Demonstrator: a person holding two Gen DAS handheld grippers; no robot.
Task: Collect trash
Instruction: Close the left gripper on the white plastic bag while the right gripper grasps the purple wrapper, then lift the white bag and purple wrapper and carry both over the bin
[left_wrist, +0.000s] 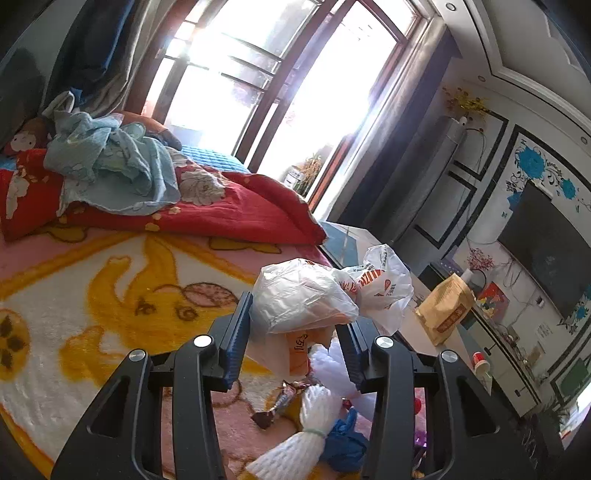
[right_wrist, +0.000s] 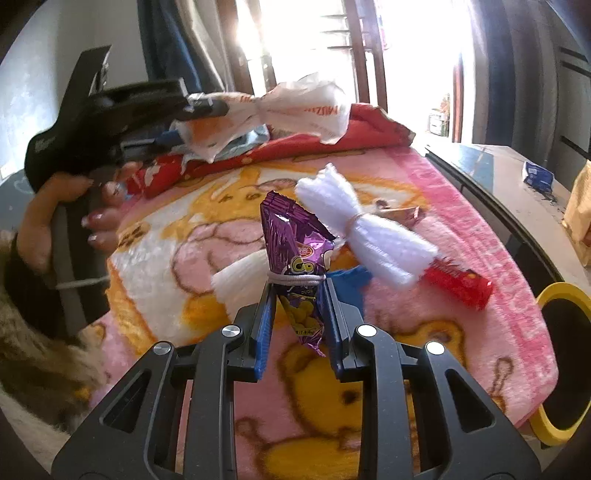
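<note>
We are holding two pieces of trash above the bed at once. Our left gripper (left_wrist: 295, 332) is pinching a crumpled white plastic bag (left_wrist: 306, 295) with orange print, its jaws pressing on the bunched plastic so that the bag is bulging out ahead of the fingertips; in the right wrist view the same bag (right_wrist: 295, 110) is hanging in the air off the left gripper (right_wrist: 218, 107), clear of the red quilt (right_wrist: 369, 129) behind it. Our right gripper (right_wrist: 299, 291) is squeezing a purple snack packet (right_wrist: 291, 240), which is standing upright between the blue pads and sticking up past the tips (a white elastic band is running across the packet at the fingertips). Just beyond the right gripper, two white foam nets (right_wrist: 365, 236) tied in the middle are lying on the pink cartoon blanket (right_wrist: 480, 295), with a red wrapper (right_wrist: 461, 286) beside the farther one. To the right of that gripper, past the edge of the bed, a yellow-rimmed bin (right_wrist: 554, 295) is standing open.
</note>
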